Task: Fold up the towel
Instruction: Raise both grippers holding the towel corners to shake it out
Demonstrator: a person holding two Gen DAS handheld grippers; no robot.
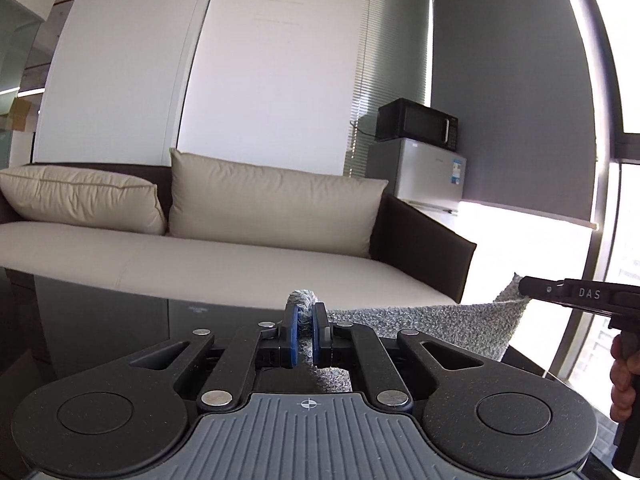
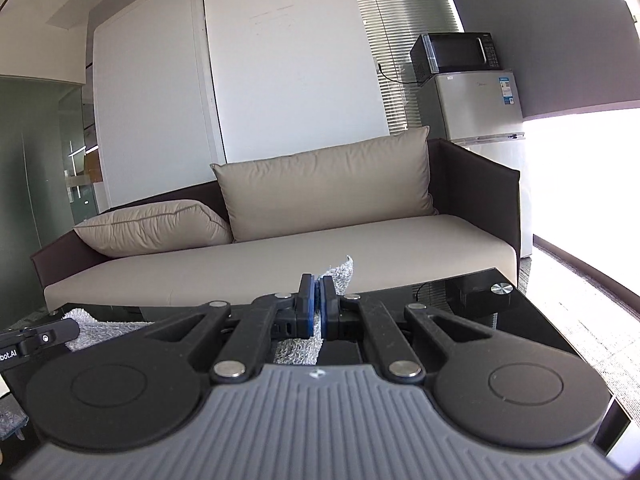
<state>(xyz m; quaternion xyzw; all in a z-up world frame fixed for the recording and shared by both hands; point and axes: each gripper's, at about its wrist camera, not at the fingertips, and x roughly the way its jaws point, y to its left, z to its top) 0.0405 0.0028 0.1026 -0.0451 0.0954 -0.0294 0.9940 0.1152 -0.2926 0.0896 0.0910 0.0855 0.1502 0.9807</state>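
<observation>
Sofa (image 1: 224, 256) behind dark tabletop (image 2: 520, 312). Grey towel (image 1: 440, 324) held above tabletop, stretched between claws. Left claw (image 1: 305, 334) clamped on one corner; right claw (image 2: 317, 312) clamped on another. Risk: uneven pull slips a thin corner out, skewing the fold.

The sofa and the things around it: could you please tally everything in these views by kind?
Grey terry towel: 1
Black two-finger grippers, left and right: 2
Beige sofa cushions: 2
Brown-framed sofa: 1
Black microwave: 1
Silver mini fridge: 1
Black glass table: 1
Total: 9
</observation>
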